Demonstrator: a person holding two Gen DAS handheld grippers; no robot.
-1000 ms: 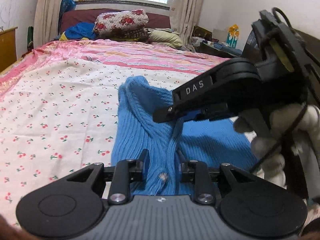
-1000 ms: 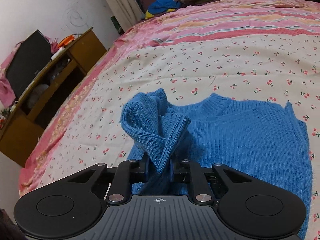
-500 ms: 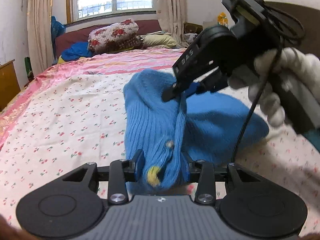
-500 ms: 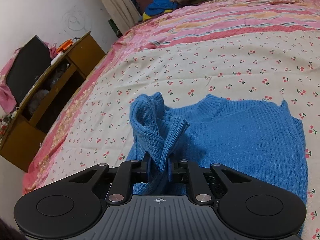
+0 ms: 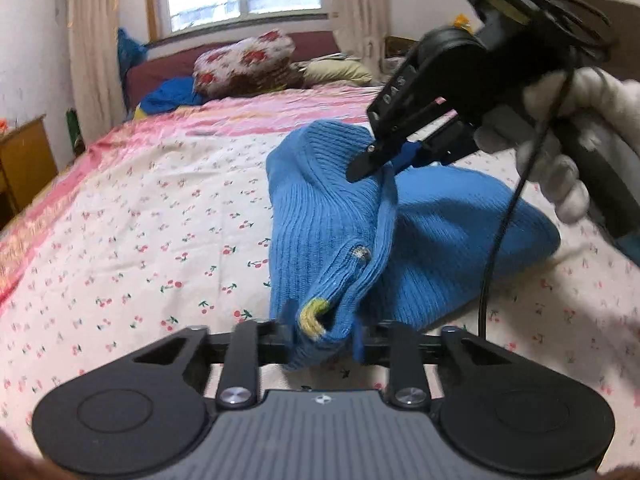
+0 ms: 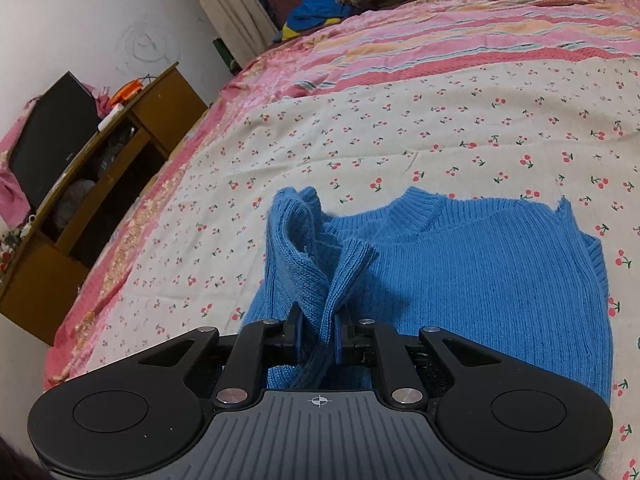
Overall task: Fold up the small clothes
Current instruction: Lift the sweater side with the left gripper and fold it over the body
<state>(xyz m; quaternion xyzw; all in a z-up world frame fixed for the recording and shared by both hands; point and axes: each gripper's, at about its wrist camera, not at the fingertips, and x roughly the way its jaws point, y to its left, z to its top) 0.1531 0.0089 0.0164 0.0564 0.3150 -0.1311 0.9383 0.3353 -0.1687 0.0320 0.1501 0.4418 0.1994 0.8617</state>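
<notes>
A blue knit sweater [image 6: 480, 280] lies on the bed, its body flat and its left side lifted into a ridge. My right gripper [image 6: 318, 338] is shut on a bunched fold of that ridge. In the left wrist view the right gripper [image 5: 374, 162] shows from the side, held by a white-gloved hand [image 5: 560, 152] and pinching the sweater [image 5: 320, 220] from above. My left gripper [image 5: 324, 338] has the sleeve end with its yellow-edged cuff [image 5: 312, 316] between its jaws. Those jaws are closing, and the cloth fills the gap between them.
A cherry-print sheet [image 5: 140, 220] and a pink striped cover [image 6: 440, 52] cover the bed. Pillows [image 5: 244, 60] and a blue cloth [image 5: 168, 98] lie at the head. A wooden cabinet [image 6: 100, 200] stands beside the bed. A black cable [image 5: 500, 240] hangs from the right gripper.
The left gripper has rolled and shifted, and the sleeve cuff has come up between its jaws, which have narrowed onto it. The right gripper has kept still, holding its fold.
</notes>
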